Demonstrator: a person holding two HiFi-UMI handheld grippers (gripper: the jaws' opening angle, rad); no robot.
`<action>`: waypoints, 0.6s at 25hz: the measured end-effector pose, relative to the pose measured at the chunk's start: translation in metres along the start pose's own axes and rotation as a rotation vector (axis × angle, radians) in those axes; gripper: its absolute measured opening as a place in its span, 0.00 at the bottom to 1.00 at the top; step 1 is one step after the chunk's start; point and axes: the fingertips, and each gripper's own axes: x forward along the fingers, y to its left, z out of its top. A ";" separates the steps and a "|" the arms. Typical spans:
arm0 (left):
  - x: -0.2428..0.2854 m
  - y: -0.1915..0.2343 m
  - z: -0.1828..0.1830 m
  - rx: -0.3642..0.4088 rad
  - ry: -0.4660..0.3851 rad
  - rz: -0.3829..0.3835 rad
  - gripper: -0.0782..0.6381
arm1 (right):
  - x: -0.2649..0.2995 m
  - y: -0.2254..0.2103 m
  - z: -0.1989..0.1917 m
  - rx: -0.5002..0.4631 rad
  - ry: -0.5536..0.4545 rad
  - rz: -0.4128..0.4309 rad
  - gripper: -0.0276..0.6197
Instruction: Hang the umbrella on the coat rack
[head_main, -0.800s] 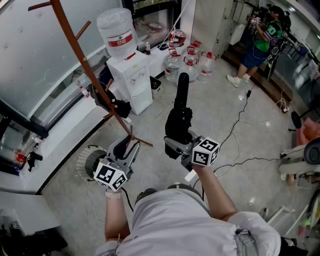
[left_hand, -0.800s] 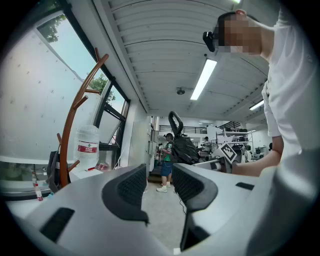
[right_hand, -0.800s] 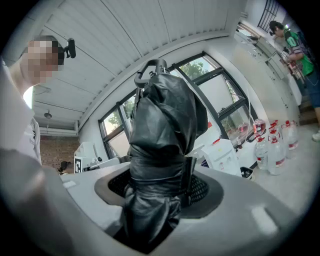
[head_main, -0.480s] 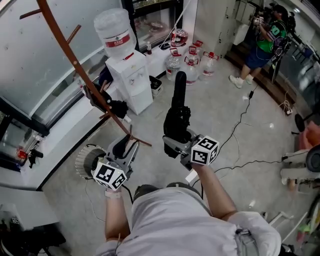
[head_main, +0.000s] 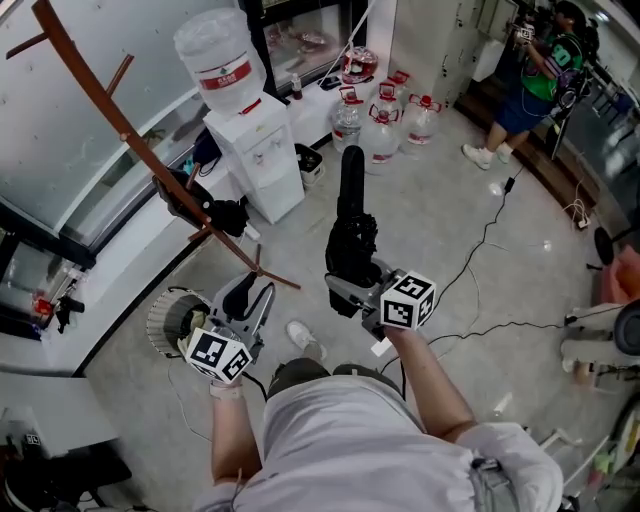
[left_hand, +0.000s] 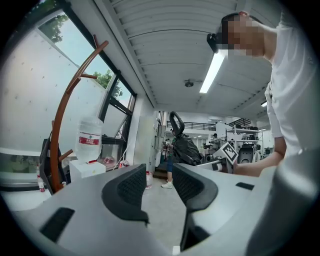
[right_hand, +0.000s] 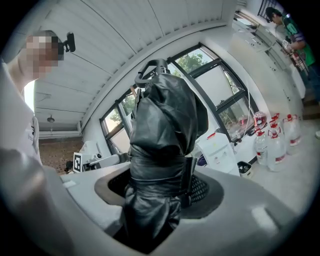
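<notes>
A folded black umbrella (head_main: 349, 233) stands upright in my right gripper (head_main: 352, 281), which is shut on its wrapped canopy (right_hand: 162, 150); its curved handle (right_hand: 150, 70) is on top. The brown wooden coat rack (head_main: 130, 135) leans across the upper left, its curved post (left_hand: 62, 117) also showing at the left of the left gripper view. My left gripper (head_main: 243, 298) hangs open near the rack's foot with nothing between its pads (left_hand: 132, 186). From the left gripper view, the umbrella (left_hand: 182, 145) is seen straight ahead.
A white water dispenser (head_main: 255, 150) with a bottle on top stands beside the rack. Several water bottles (head_main: 385, 120) sit on the floor behind. A round fan (head_main: 170, 320) lies at the left. Cables (head_main: 480, 250) cross the floor. A person (head_main: 535, 70) stands at the far right.
The coat rack and dispenser have slid left and up in the head view as I stepped forward. A shoe now shows below. Both grippers keep their places and grip.
</notes>
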 end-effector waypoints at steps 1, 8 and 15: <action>0.005 0.006 -0.001 -0.002 0.002 -0.001 0.31 | 0.004 -0.007 0.001 0.003 0.006 -0.004 0.45; 0.044 0.082 -0.001 -0.037 -0.004 0.000 0.31 | 0.061 -0.054 0.024 0.016 0.024 -0.009 0.45; 0.088 0.165 0.016 -0.055 -0.029 0.017 0.31 | 0.141 -0.112 0.061 -0.005 0.081 0.012 0.45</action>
